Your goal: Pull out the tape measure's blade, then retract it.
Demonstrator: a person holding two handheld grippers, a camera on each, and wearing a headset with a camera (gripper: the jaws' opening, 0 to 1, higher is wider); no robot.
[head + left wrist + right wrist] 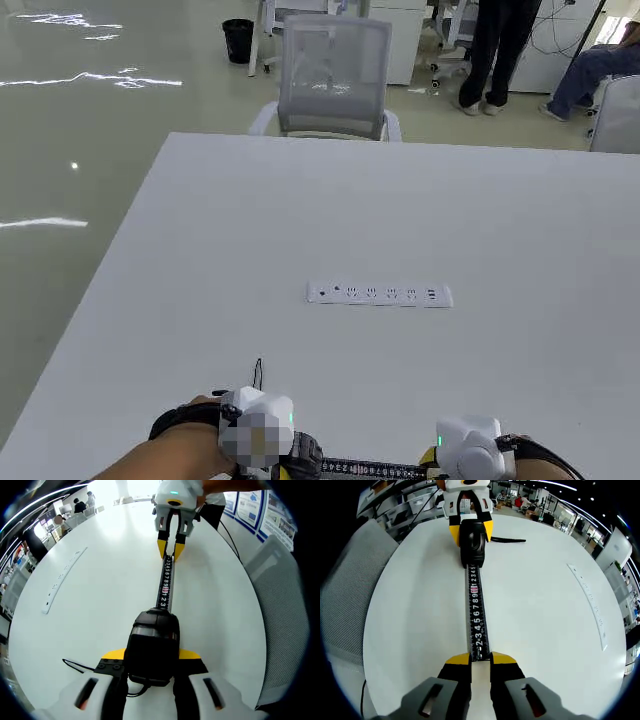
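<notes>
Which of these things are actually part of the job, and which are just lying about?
In the job: black tape measure case, held in the left gripper; its black numbered blade, pinched by the right gripper.
Lying about: white power strip on the white table; grey mesh chair; black bin.

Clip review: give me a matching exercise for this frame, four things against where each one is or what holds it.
Things:
1 tape measure case
2 blade end
3 power strip
4 chair

Places:
A beyond the far edge of the table
B flat on mid-table
C clamped by the left gripper
D pinched by the right gripper

Pairs: 1-C; 2-D; 3-B; 4-A
</notes>
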